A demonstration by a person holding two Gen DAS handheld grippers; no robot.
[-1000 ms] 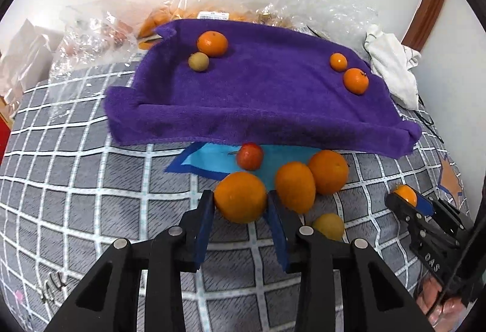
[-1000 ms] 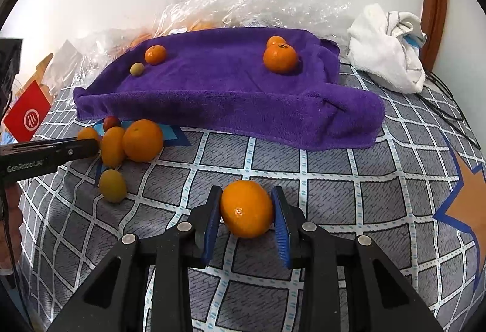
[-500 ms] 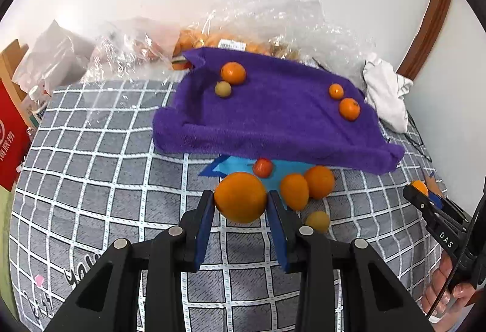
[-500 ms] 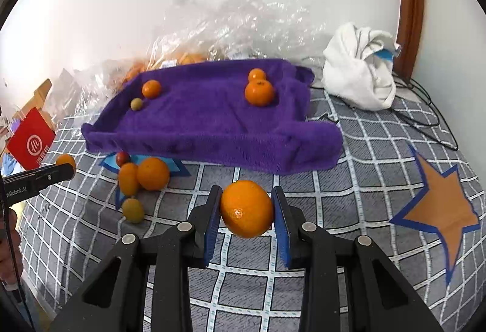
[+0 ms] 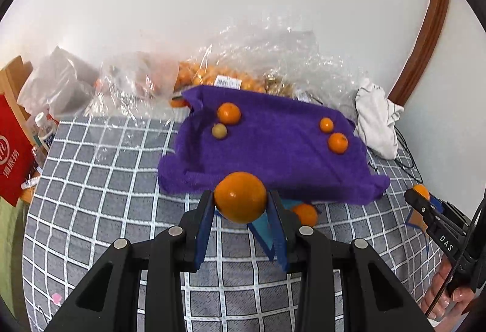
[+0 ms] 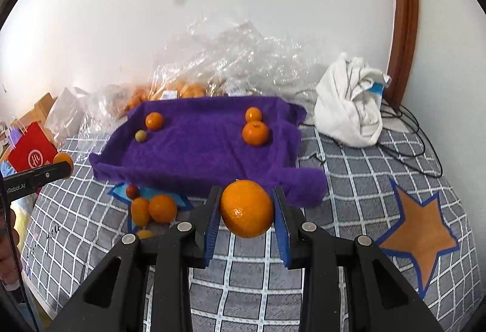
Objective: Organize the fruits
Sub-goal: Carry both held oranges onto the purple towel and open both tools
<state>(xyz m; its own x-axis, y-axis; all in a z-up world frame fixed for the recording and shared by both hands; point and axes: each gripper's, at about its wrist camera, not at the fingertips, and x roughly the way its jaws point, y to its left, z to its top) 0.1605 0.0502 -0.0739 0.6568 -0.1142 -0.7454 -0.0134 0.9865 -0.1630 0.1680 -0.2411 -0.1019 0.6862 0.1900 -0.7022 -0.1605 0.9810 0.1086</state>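
- The left hand-held gripper is clamped on an orange, held in the air in front of the near edge of the purple towel.
- The right hand-held gripper likewise grips a mandarin between its blue pads, hanging near the towel's near right corner.
- On the towel, two pairs are already set out: an orange fruit with a small greenish one by the far left corner, and two mandarins touching each other toward the far right corner.
- Left on the bed, just off the towel's near left edge, lie a small red fruit, two orange fruits side by side and a yellowish one partly hidden behind the right gripper's arm.
- By this reading the sorting is partway: four placed, two in transit, about four waiting.
- Compared with a second ago, both held fruits have been lifted clear of the bed; then each sat low over the checked cover, and the towel now lies lower in each view.
- Clear bags of more fruit lie beyond the towel's far edge, and a white cloth lies beside its far right corner.
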